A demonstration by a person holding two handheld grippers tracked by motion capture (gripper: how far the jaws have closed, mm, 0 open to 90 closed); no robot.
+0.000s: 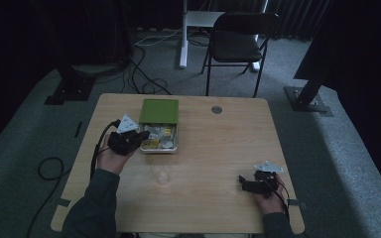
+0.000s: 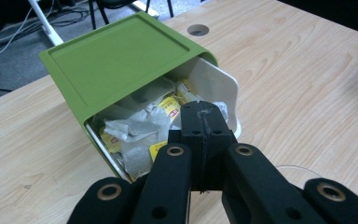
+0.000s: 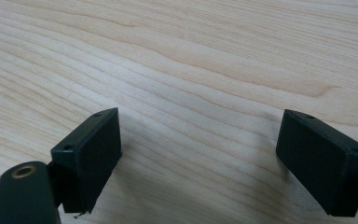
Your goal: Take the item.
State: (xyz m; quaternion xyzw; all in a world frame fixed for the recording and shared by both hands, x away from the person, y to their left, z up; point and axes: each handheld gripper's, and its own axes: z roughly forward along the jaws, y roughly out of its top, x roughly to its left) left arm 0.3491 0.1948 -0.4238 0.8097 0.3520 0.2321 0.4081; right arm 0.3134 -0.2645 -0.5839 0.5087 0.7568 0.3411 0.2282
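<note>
Teabags (image 2: 142, 128) with yellow labels, print unreadable, in green box (image 2: 116, 56).

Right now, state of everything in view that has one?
green box: drawer pulled partly out
drawer: full of tea bags
left gripper: shut, tips over the drawer, holding nothing visible
right gripper: open, empty, over bare table

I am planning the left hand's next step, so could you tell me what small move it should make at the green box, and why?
Probably lift the left gripper slightly, straight up. Its jaws are closed together at the open drawer of the green box, right over the tea bags; whether a bag is pinched I cannot tell, and a small lift would show it. The right gripper rests open on the table.
</note>
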